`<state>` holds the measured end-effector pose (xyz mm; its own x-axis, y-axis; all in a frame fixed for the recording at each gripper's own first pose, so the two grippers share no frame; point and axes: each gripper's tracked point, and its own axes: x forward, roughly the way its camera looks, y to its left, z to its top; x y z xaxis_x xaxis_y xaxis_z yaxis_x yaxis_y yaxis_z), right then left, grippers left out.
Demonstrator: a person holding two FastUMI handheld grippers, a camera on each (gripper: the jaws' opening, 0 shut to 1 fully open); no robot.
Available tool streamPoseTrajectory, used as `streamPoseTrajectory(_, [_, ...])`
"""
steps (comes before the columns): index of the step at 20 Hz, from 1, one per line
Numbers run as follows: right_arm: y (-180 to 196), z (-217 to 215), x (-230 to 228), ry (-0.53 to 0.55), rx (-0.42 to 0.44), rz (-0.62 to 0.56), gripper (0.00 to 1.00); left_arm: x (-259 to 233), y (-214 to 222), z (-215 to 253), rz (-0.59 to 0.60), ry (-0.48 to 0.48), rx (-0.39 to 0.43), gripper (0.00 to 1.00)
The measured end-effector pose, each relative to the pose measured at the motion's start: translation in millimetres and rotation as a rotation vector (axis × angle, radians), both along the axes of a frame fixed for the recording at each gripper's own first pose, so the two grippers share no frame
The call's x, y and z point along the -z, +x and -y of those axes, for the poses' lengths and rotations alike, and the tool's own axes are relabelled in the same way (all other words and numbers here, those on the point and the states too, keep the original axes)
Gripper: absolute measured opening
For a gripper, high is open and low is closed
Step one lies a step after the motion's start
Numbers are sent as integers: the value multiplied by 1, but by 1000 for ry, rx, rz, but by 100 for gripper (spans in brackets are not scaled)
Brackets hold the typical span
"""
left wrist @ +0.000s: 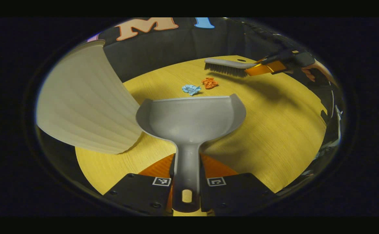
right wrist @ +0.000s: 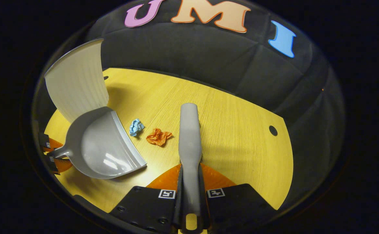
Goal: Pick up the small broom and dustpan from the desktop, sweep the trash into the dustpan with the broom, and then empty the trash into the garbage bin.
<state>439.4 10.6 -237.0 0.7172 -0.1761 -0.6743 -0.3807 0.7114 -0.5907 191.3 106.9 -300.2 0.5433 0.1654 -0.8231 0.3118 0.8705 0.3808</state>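
Now both tools are held above the wooden desk

Close up in the left gripper view, the left gripper (left wrist: pixel 187 182) has its two black fingers closed tight on the handle of a grey dustpan (left wrist: pixel 191 118). The pan's wide mouth faces away from the camera, toward two scraps of crumpled paper on the yellow wooden desk (left wrist: pixel 274 130). A blue scrap (left wrist: pixel 191 89) lies just beyond the pan's front edge, and an orange scrap (left wrist: pixel 210 83) sits just beside it, a little farther off. A pale ribbed bin (left wrist: pixel 85 100) rises at the left, close against the pan's side.

Farther back on the right of that view, the right gripper (left wrist: pixel 267 67) holds a small grey broom (left wrist: pixel 228 66), bristles pointing down, beyond the scraps.

From the right gripper view, the right gripper (right wrist: pixel 189 195) is clamped on the broom (right wrist: pixel 189 136) handle, which runs straight ahead over the desk (right wrist: pixel 241 130). The orange scrap (right wrist: pixel 158 136) lies just left of the broom, then the blue scrap (right wrist: pixel 136 126), then the dustpan (right wrist: pixel 103 146) with its open edge facing them. The left gripper (right wrist: pixel 51 152) grips the pan's handle at the far left, and the bin (right wrist: pixel 77 84) stands behind it
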Motion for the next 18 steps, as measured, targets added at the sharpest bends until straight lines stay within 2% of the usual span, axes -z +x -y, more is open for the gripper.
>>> streamPoseTrajectory(4, [14, -14, 21, -60, -97, -79, 20, 3, 0, -8, -26, 14, 25, 26])
streamPoseTrajectory(5, [16, -17, 26, -85, -132, -95, 16, 2, 1, -8, -24, 20, 36, 26])
streamPoseTrajectory(7, [16, -26, 28, -143, -199, -119, 20, 2, 2, -9, -33, 27, 44, 26])
streamPoseTrajectory(9, [10, -34, 35, -188, -276, -154, 17, 2, 1, -6, -39, 29, 44, 26])
streamPoseTrajectory(10, [6, -39, 38, -198, -310, -179, 20, 1, 2, -4, -38, 30, 48, 26])
streamPoseTrajectory(13, [-7, -53, 48, -214, -403, -241, 20, 1, 2, -1, -40, 32, 50, 26])
streamPoseTrajectory(18, [-34, -67, 34, -224, -488, -333, 18, 4, 4, -1, -36, 27, 44, 26])
